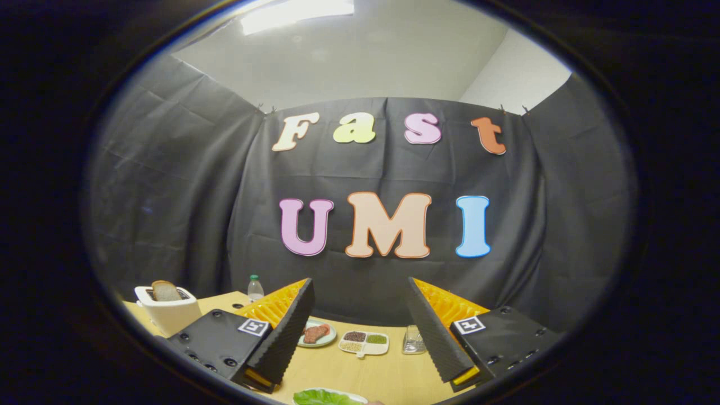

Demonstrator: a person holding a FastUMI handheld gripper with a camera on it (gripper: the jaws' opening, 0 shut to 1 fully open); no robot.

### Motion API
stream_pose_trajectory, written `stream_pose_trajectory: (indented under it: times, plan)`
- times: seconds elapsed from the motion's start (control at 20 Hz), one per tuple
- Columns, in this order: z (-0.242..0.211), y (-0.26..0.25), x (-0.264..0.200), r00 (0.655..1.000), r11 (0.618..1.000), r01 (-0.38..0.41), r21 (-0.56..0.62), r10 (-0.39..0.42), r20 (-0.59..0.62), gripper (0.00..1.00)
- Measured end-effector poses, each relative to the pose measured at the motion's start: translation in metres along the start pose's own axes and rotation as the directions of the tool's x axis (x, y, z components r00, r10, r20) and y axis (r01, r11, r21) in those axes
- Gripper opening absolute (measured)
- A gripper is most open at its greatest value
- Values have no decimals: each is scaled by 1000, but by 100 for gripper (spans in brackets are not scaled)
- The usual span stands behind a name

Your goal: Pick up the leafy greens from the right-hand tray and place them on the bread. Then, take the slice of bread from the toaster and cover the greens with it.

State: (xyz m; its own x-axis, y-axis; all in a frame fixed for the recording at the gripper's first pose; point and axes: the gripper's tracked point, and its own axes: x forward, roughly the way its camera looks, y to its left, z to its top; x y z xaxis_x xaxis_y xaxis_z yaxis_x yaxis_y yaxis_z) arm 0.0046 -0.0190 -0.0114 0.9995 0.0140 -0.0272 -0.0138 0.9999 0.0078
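My gripper [360, 292] is open, its two black ribbed fingers [284, 332] spread wide above the wooden table [360, 371] with nothing between them. Leafy greens [323, 397] lie on a white tray just below the fingers, partly cut off. A white toaster [169, 312] stands beyond the left finger, and a slice of bread [166, 291] sticks up out of its slot. A small plate [318, 333] farther ahead between the fingers holds something reddish-brown; whether bread lies under it I cannot tell.
A white divided dish [364, 342] with small heaps of grains sits ahead between the fingers. A clear glass [414, 340] stands beside the right finger. A small bottle [255, 289] with a green cap stands at the table's far edge near the black cloth wall.
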Motion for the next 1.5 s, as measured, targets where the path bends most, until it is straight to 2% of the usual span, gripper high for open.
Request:
stream_pose_trajectory:
  times: [0.35, 0.7, 1.05, 1.3, 1.5]
  plan:
    - [-24, 3, 4, 995, 996, -77, -39, 74, -71, 100]
    - [-62, 6, 10, 972, 981, -175, -80, 159, -173, 100]
    - [-109, 29, 11, 902, 932, -350, -97, 307, -303, 100]
    - [-149, 41, 9, 829, 885, -455, -102, 379, -410, 100]
    - [-186, 48, 2, 758, 836, -537, -115, 417, -502, 100]
